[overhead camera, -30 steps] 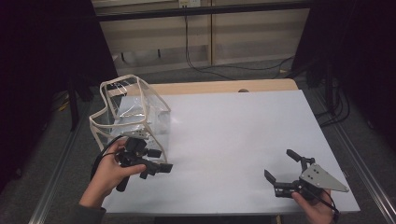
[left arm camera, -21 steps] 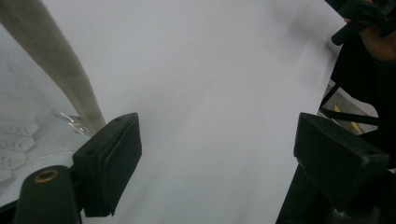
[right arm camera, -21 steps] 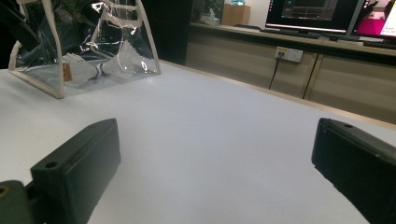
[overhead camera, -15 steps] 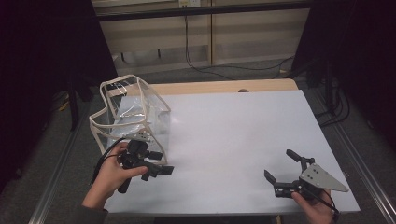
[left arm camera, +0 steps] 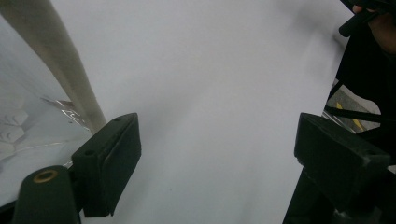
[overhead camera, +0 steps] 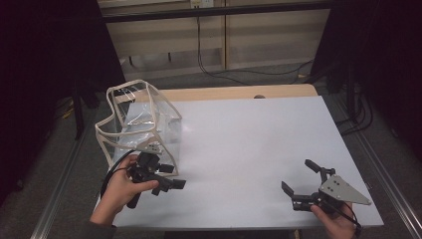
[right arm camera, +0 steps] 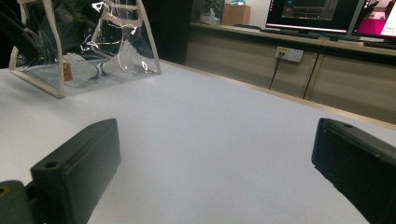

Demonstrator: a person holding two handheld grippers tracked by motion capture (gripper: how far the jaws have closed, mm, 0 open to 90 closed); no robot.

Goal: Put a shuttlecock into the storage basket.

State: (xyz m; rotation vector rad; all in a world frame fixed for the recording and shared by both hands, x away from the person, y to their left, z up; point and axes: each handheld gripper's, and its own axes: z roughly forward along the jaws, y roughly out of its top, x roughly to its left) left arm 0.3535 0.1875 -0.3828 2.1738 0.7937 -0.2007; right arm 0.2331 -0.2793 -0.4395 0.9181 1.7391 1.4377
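Grippers sit at the table's (overhead camera: 239, 134) near edge: the right gripper (overhead camera: 300, 183) at the near right, spread wide and holding nothing; the left gripper (overhead camera: 171, 177) at the near left, also released, just beside the clear bag (overhead camera: 142, 127). Farther left, that cream-trimmed bag stands upright, shuttlecocks (right arm camera: 86, 66) inside.

A clear plastic pouch with cream fabric edging (overhead camera: 142, 124) is seen standing upright on the white bench (overhead camera: 249, 149), at its near left corner. Its walls are crumpled and glossy, and its top is held open by the trim. White feathered shuttlecocks (right arm camera: 88, 67) are seen lying inside on its floor. A small brown tag (right arm camera: 67, 72) is carried on one cream edge. The pouch's lower corner is found just beside the left hand-held gripper (overhead camera: 171, 175).
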